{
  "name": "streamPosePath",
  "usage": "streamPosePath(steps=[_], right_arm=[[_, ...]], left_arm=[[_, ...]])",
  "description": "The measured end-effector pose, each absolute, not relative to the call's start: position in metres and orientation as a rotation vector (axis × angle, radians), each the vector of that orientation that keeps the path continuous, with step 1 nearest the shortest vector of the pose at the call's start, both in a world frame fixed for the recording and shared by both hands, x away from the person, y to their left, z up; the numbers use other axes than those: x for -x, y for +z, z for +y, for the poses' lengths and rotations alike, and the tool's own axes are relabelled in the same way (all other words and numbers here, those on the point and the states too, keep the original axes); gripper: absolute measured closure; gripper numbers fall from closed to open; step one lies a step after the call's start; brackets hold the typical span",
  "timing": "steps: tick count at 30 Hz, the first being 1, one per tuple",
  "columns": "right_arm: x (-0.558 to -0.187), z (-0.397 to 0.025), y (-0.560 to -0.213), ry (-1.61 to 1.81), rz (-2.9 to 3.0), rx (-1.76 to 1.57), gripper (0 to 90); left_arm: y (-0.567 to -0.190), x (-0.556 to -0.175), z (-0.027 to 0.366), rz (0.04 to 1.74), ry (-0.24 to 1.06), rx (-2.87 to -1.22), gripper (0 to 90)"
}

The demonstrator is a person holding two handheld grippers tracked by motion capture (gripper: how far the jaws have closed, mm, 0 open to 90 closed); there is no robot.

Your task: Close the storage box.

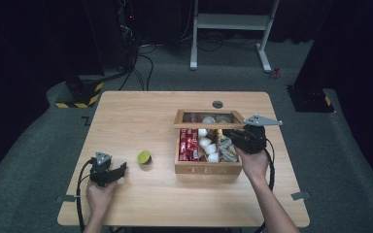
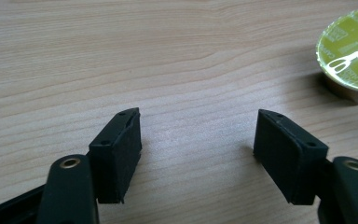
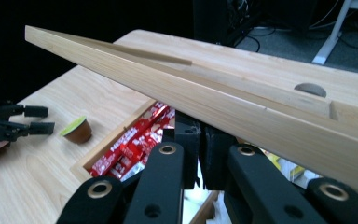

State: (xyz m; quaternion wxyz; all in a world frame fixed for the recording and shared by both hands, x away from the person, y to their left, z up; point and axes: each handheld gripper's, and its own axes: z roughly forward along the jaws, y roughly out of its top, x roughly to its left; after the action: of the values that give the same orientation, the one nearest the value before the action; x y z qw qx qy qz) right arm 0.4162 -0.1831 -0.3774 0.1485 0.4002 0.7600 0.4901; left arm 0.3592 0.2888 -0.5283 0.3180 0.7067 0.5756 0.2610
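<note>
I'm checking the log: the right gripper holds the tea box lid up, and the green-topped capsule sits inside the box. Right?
Not quite. The right gripper does hold the lid up, but the high view shows the capsule on the table, left of the tea box.

Premises: a lab or test room. Dark curtains [image 1: 29, 43] enclose grey carpet [image 1: 24, 160]; loose cables [image 1: 136, 63], a white stand frame [image 1: 233, 24], hazard-striped base [image 1: 80, 97].
</note>
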Motion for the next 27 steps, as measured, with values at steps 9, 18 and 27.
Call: streamPosePath(steps=[9,18,27], right_arm=[[-0.407,-0.185,-0.389,1.391,2.200,-1.158,86.7],[-0.400,-0.187,-0.402,1.393,2.212,-1.172,86.5],[-0.393,-0.188,-0.414,1.379,2.228,-1.193,86.3]], left_arm=[[-0.528,-0.359,0.289,1.509,0.681,-1.867,29.7],[-0.528,-0.359,0.289,1.508,0.680,-1.868,29.5],[-0.528,-0.359,0.289,1.508,0.680,-1.868,29.5]])
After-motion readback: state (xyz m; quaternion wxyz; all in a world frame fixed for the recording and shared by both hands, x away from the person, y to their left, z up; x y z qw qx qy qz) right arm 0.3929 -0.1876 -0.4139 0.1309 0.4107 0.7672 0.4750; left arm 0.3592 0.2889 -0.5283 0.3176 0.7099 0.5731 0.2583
